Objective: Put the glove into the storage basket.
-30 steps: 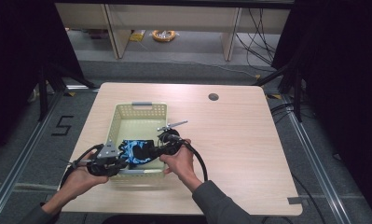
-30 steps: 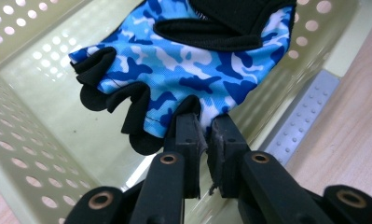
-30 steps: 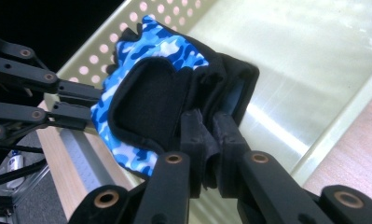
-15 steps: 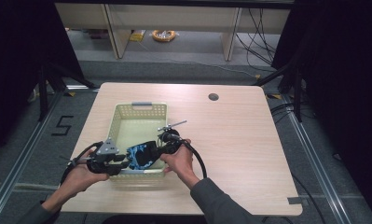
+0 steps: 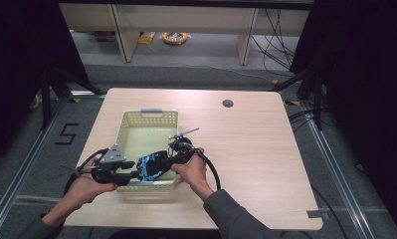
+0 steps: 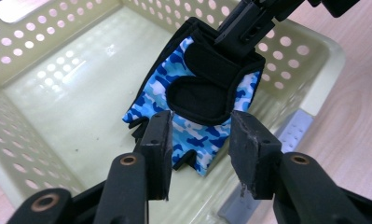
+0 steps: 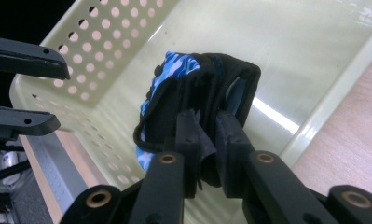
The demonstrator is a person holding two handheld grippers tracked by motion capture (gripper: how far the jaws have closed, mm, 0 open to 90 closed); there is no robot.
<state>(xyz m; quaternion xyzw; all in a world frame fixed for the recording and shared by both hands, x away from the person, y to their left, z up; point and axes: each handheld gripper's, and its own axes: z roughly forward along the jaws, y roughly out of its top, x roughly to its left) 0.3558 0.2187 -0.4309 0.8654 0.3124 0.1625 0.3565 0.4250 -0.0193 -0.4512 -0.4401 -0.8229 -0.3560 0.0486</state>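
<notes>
— We see the high view lit from above: the table is bright and even, while the surroundings at both sides fall into near black.

— We agree. In the left gripper view, the basket floor beyond the jaws carries soft white glare, and the glove just past the jaw tips is sharp; the jaws themselves, nearest us, look slightly soft.

— In the right gripper view we find a bright streak of glare on the basket floor to the right of the jaws, and deep shadow in the glove's black folds between them. The corner up left of the jaws is black.
</notes>
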